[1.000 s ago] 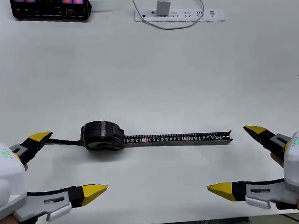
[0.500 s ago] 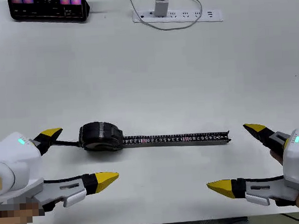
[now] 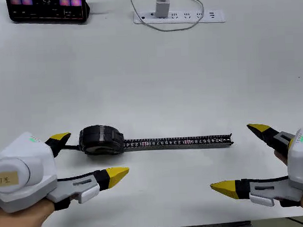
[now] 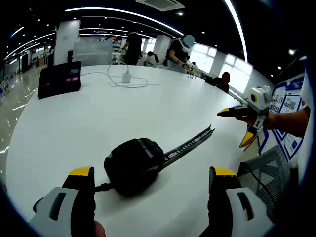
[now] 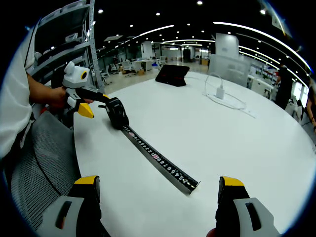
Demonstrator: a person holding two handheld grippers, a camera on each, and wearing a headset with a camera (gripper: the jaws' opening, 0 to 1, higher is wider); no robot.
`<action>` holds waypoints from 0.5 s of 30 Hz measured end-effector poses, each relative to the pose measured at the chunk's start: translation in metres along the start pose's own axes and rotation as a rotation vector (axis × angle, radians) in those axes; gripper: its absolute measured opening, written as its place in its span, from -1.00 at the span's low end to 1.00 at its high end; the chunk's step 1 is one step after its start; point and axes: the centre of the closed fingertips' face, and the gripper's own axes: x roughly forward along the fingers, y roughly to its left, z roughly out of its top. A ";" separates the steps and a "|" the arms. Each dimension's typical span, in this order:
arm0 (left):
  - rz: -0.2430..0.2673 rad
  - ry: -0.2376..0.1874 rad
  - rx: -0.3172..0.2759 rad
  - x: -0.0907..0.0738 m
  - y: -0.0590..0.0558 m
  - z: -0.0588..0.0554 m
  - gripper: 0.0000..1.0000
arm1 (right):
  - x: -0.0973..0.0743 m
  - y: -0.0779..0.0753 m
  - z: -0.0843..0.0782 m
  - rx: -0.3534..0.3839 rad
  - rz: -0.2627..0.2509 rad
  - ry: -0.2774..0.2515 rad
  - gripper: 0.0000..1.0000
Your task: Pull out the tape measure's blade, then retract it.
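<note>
A black tape measure point(image 3: 101, 140) lies on the white table point(image 3: 150, 83), its dark blade point(image 3: 178, 142) pulled out to the right and lying flat. My left gripper point(image 3: 90, 157) stands open just left of the case, one fingertip behind it and one in front. In the left gripper view the case point(image 4: 132, 165) sits between my yellow-tipped jaws. My right gripper point(image 3: 241, 158) is open just right of the blade's end hook point(image 3: 231, 138). In the right gripper view the blade point(image 5: 157, 160) runs from the hook point(image 5: 192, 186) up to the case point(image 5: 116, 113).
A white power strip point(image 3: 180, 15) with a charger and looped cable sits at the table's far edge, beside a dark tablet point(image 3: 47, 8) with a lit screen. The table's near edge runs just below both grippers. People stand far off in the left gripper view.
My left gripper has moved right, closing in around the tape measure's case. The right gripper and the blade have stayed put.
</note>
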 end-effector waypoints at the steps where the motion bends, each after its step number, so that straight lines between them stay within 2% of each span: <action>1: -0.002 0.002 -0.002 0.002 -0.001 -0.001 0.87 | 0.000 -0.001 -0.001 0.000 -0.001 0.001 0.98; 10: -0.013 -0.009 -0.024 0.007 -0.008 -0.001 0.86 | -0.001 -0.005 0.000 -0.003 -0.004 0.003 0.98; 15: 0.002 -0.018 -0.032 0.009 -0.008 0.001 0.85 | -0.001 -0.007 0.000 -0.003 -0.005 0.004 0.98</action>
